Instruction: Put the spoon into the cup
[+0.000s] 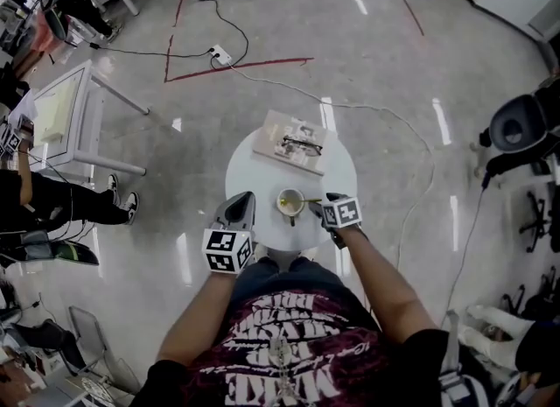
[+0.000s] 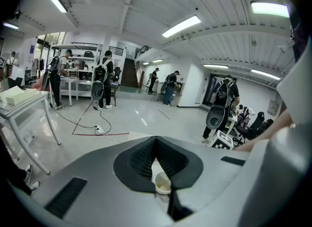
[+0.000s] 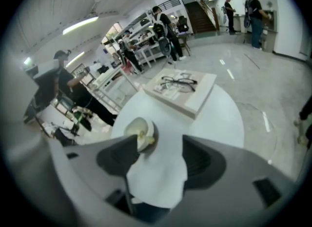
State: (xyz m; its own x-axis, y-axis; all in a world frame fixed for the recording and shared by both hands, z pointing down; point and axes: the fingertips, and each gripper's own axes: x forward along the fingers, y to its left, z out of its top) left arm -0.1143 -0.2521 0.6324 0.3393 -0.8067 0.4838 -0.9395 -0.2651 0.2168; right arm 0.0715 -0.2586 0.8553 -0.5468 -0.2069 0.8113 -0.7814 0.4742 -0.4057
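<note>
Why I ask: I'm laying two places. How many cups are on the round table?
1. The cup stands on the round table near the person's edge, a spoon resting in it. No other shows.

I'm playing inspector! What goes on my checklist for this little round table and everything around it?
Surface: round white table, mostly bare.
Job's things: pale cup near the table's front; yellowish spoon in it, handle over the rim.
Clutter: pale book with black glasses on top, at the far side.
Grippers: left gripper shut, empty; right gripper open, nothing between its jaws, beside the cup.
Cables: white cable runs over the floor from a white power strip.
Surroundings: red tape lines, white side table, office chair, people.
</note>
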